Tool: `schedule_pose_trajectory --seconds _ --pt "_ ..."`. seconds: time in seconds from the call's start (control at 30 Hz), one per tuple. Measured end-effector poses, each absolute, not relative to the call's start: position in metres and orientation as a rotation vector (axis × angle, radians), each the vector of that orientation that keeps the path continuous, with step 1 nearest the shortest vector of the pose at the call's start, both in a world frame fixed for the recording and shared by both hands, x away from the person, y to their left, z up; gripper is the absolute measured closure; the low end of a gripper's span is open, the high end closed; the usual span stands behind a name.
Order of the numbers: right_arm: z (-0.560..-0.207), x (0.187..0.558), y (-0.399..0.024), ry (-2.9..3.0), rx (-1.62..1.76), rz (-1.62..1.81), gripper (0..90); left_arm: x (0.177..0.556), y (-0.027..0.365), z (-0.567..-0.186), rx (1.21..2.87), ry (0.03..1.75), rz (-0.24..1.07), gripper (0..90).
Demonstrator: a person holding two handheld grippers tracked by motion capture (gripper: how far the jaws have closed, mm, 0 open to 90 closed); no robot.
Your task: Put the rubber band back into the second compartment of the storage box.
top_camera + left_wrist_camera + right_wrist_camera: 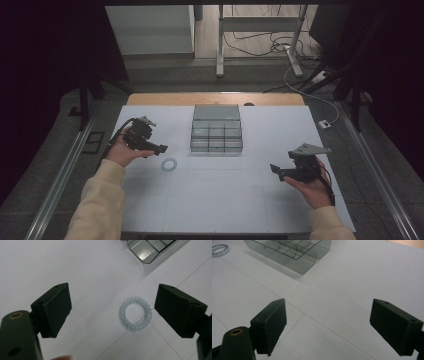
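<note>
Far left on the white table (pixel 150 210): left gripper (pixel 161 148), held in a hand in a cream sleeve (pixel 97 200), black jaws spread wide, nothing between the pads. Just past the fingertips, flat on the table: a small clear coiled plastic ring (pixel 169 164), like a curly hair tie. Seen close in the left gripper view: the ring (pixel 135 313) low between the two fingers (pixel 53 308), nearer the right-hand one, touching neither, each little loop clear to see. Behind it, a corner of the grey see-through plastic box with small compartments (pixel 145 248). From above: the whole box (pixel 216 128), mid-table, well beyond both sets of fingers. Far right: right gripper (pixel 274 170), jaws also wide apart and gripping nothing. In the right gripper view: bare table between the fingers (pixel 395 326), box (pixel 292 252) far ahead, ring (pixel 220 249) tiny at the top left corner.
</note>
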State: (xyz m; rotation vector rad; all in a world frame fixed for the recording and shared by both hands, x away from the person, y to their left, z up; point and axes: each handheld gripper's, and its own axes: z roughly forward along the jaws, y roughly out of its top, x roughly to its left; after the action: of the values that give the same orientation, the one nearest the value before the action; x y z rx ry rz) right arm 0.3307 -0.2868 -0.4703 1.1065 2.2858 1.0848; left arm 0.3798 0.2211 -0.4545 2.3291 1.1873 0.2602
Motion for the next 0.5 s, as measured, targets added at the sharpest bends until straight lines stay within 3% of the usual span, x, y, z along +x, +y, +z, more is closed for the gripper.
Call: schedule_pose_trajectory --seconds 0.5 --pt "-0.4711 0.3308 -0.2855 2.294 1.102 1.077 14.0 0.3788 0.2196 -0.4547 2.326 1.184 0.26 14.3"
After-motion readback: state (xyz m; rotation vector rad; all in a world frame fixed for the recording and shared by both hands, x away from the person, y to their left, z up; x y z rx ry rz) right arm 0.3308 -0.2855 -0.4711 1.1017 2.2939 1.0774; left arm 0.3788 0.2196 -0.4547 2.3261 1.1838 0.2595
